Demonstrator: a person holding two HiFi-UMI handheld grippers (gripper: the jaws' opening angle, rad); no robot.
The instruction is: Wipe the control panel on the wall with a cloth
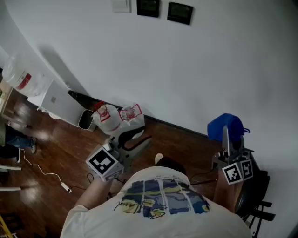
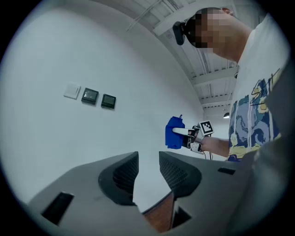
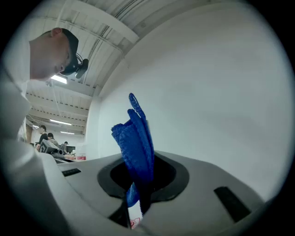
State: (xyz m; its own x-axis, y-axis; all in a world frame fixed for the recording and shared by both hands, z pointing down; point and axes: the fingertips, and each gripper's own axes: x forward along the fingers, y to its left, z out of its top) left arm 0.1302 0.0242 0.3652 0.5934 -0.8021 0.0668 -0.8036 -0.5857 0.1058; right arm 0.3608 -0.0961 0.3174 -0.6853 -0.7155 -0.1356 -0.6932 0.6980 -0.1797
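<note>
Two dark control panels [image 1: 180,12] and a second one [image 1: 148,7] hang high on the white wall beside a white switch plate [image 1: 121,5]; in the left gripper view the panels [image 2: 108,101] sit at upper left. My right gripper [image 1: 226,135] is shut on a bunched blue cloth [image 1: 225,126], which stands up between its jaws [image 3: 137,152], well below and right of the panels. The cloth [image 2: 174,133] also shows from the left. My left gripper [image 2: 147,173] is open and holds nothing, low at my left side [image 1: 125,145].
On the wooden floor by the wall stand a white box [image 1: 59,103], a dark bin [image 1: 85,119] and two white-and-red bags [image 1: 119,116]. A white cable [image 1: 44,173] trails across the floor at left. A dark stand [image 1: 257,204] is at lower right.
</note>
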